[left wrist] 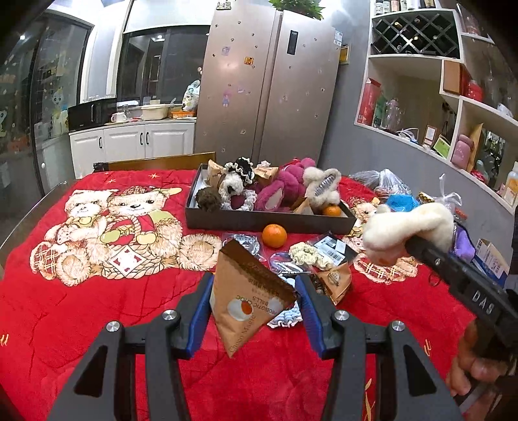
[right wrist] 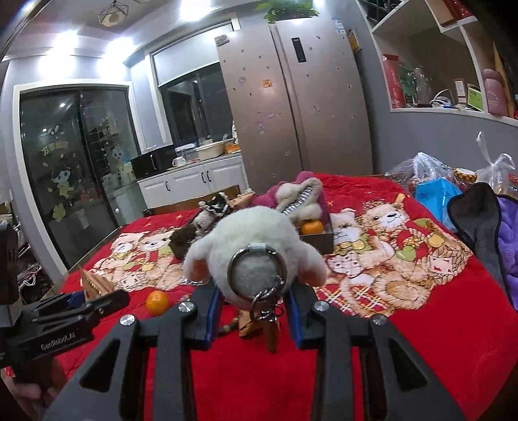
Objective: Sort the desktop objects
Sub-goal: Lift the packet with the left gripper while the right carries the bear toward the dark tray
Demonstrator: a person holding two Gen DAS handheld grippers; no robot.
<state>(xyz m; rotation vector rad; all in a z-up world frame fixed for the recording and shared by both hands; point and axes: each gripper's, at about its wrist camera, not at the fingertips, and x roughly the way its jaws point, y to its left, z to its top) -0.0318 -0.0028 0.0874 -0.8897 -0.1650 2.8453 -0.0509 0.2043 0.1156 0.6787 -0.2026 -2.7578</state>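
Gripping snack packet (left wrist: 251,301) — left gripper (left wrist: 254,315), right gripper (right wrist: 254,319) clamping plush keychain (right wrist: 255,256)

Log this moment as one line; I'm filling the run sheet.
left gripper: holds brown snack packet | right gripper: holds white plush keychain | box: part-filled | loose orange on cloth

A steel double-door fridge (left wrist: 268,87) stands at twelve o'clock, a potted plant (left wrist: 299,8) on top. At ten o'clock, white cabinets (left wrist: 132,141) carry a black microwave (left wrist: 92,113) and white mug (left wrist: 119,117). Wall shelves (left wrist: 453,107) with a wine rack (left wrist: 416,34) fill two o'clock.
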